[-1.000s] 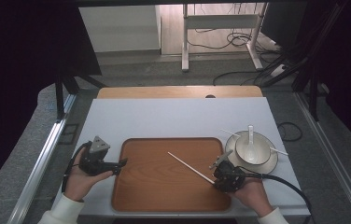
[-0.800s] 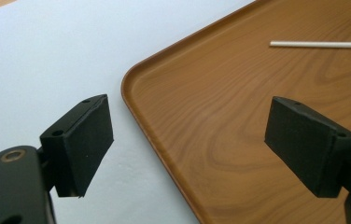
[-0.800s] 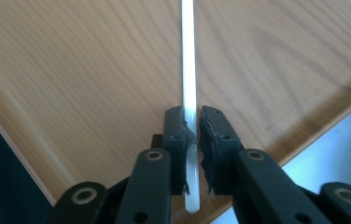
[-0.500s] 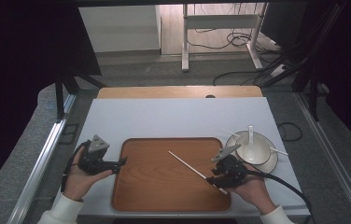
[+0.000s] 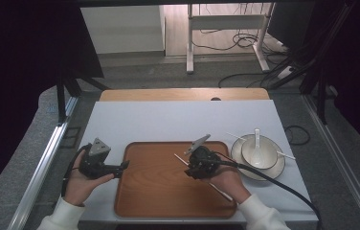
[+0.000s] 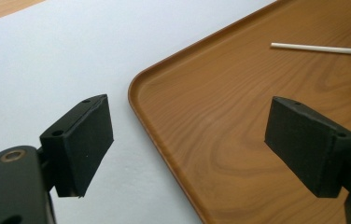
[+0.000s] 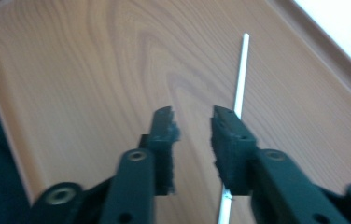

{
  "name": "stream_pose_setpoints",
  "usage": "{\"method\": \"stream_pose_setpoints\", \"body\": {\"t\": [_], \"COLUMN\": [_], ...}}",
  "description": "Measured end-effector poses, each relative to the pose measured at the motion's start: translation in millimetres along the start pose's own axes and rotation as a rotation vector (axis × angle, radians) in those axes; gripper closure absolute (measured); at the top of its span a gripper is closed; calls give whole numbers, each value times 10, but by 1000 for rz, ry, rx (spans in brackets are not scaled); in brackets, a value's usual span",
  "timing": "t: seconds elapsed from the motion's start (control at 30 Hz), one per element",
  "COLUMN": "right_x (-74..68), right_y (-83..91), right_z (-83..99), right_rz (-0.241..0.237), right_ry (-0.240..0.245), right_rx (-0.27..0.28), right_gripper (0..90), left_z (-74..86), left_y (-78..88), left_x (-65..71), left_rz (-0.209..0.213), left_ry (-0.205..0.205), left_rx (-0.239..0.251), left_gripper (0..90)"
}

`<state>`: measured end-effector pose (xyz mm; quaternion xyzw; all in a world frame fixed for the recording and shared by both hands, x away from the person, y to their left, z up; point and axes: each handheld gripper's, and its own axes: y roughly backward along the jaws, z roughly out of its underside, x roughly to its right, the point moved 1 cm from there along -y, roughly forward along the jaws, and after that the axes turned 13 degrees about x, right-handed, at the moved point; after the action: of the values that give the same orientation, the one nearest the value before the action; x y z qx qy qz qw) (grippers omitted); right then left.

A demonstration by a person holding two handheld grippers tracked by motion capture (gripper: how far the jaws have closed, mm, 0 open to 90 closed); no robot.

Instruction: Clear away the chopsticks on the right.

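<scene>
The thin white plastic chopstick point(image 7: 239, 84) lay loose on the brown wooden tray point(image 5: 140, 201), right of centre, light, stiff and slippery, best pinched mid-length by the right gripper point(image 7: 192, 122), whose empty jaws had just been closing to a narrow gap.

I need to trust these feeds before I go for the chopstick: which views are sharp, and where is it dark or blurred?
High view: table evenly lit, surroundings dark. Left gripper view: tray grain and chopstick crisp. Right gripper view: soft blur over the right tongs and chopstick; no glare.
</scene>
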<state>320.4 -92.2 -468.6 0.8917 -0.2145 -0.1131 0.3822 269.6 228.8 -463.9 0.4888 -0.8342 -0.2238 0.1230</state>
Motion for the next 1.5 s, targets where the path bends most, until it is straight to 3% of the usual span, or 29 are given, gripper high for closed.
{"method": "stream_pose_setpoints", "body": {"t": [0.13, 0.37, 1.23, 1.5], "right_x": [98, 186, 287, 305], "right_y": [-183, -339, -378, -262], "right_z": [-25, 32, 131, 224], "right_rz": [-2, 12, 95, 119], "right_ry": [-16, -24, -29, -38], "right_rx": [-25, -68, -118, -123], "right_gripper": [884, 896, 896, 896], "left_z": [2, 10, 15, 20], "left_y": [0, -18, 5, 6], "left_x": [-3, 13, -22, -25], "left_rz": [-1, 4, -1, 0], "left_ry": [0, -3, 0, -1], "left_rx": [-3, -9, -5, -8], "left_gripper": [147, 147, 146, 146]}}
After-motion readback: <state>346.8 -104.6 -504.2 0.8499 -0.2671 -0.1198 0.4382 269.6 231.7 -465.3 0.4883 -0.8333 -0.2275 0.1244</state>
